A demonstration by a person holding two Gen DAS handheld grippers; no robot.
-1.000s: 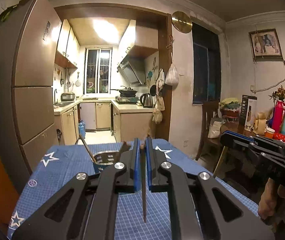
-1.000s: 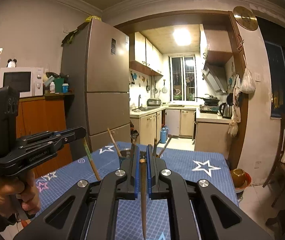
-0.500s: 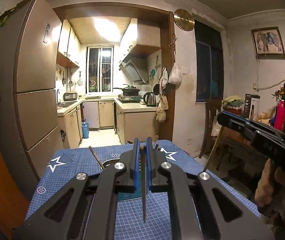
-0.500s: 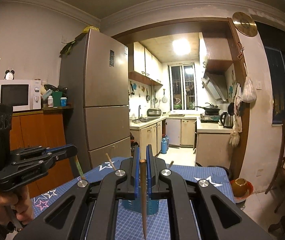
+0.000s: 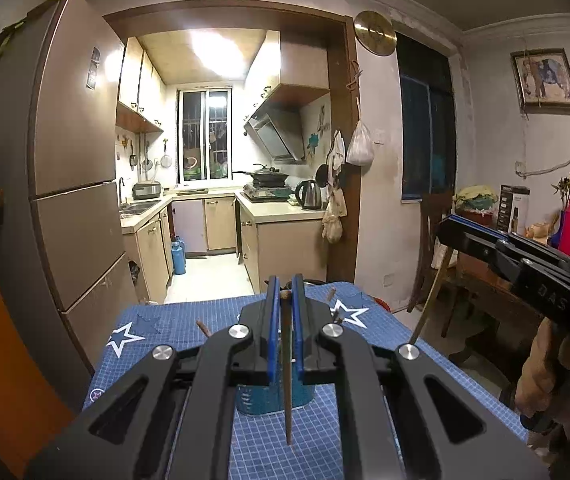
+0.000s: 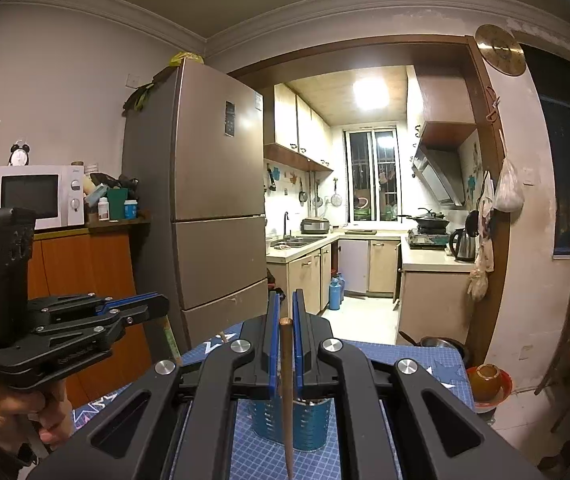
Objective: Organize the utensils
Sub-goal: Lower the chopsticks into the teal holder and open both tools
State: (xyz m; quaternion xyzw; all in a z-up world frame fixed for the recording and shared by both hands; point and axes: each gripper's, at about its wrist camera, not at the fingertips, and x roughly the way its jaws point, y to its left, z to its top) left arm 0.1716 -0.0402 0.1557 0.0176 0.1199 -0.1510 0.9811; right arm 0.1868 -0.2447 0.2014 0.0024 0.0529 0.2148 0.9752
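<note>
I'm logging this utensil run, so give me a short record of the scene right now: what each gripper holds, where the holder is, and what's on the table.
left gripper: shut on a brown chopstick, pointing down
right gripper: shut on a second chopstick, pointing down
utensil holder: blue, perforated, standing on the table beyond both grippers
holder contents: several sticks lean out of it
table: blue grid cloth with white stars
task state: both chopsticks not yet in the holder

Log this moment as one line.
left tool: shut on chopstick | right tool: shut on chopstick | blue utensil holder: on table
</note>
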